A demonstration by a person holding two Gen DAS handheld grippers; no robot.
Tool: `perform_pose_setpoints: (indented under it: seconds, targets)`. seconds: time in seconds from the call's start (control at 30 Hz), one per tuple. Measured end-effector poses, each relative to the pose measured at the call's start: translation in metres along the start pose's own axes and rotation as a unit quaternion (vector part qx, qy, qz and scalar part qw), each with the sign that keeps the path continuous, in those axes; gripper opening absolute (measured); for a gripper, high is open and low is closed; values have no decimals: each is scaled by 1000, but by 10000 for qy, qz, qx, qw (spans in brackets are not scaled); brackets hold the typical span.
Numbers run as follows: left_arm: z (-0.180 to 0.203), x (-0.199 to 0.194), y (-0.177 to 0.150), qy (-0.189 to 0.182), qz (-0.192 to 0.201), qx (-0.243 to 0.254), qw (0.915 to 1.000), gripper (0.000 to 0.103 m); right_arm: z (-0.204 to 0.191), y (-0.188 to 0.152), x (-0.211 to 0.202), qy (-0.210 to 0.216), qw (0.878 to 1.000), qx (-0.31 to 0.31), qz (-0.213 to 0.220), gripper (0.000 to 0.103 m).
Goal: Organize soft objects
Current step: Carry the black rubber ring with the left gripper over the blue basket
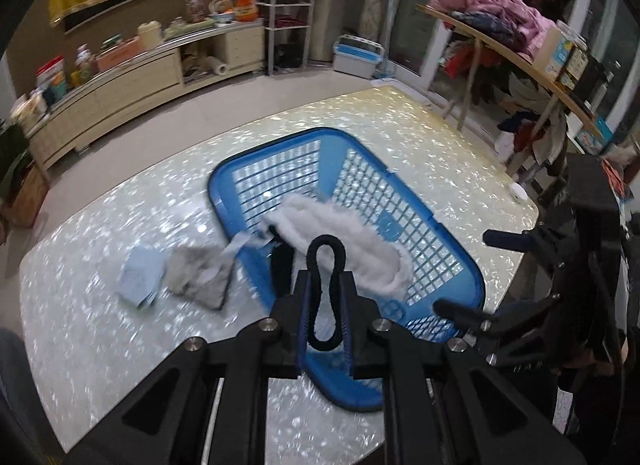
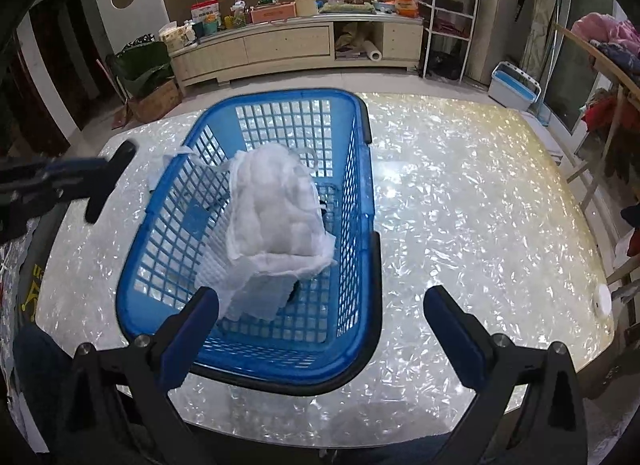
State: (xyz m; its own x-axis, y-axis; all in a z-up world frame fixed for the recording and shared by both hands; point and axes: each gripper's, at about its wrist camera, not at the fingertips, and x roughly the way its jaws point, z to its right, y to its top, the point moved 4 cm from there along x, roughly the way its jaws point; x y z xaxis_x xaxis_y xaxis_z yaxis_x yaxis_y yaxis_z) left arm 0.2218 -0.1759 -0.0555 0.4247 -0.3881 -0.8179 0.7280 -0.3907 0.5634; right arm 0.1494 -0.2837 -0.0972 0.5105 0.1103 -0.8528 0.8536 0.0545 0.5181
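A blue plastic basket [image 1: 256,153] [image 2: 362,257] stands on the pearly table. A white fluffy padded cloth [image 1: 352,241] [image 2: 276,209] lies in it, over a dark item [image 1: 282,265]. My left gripper [image 1: 326,297] is shut on a black looped strap [image 1: 325,261] above the basket's near edge. My right gripper [image 2: 320,317] is open and empty at the basket's near end; it also shows in the left wrist view [image 1: 464,273]. A grey cloth [image 1: 200,277] and a light blue cloth [image 1: 138,281] lie on the table left of the basket.
The table [image 2: 460,205] has a small white round object [image 2: 602,299] near its right edge. A long cabinet [image 2: 288,45] with clutter stands beyond, a white-blue bin [image 2: 514,85] on the floor, and a rack with clothes [image 1: 500,21] at right.
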Motion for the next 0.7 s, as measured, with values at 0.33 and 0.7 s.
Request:
perform_pose_setpoints:
  seconds: [0.33, 0.7]
  targets:
    - [6, 67, 23, -247, -335, 173, 9990, 12, 25, 3, 9, -33, 9996, 250, 113, 103]
    - [5, 129, 22, -329, -791, 256, 9960, 12, 26, 1, 18, -35, 9997, 254, -35, 103]
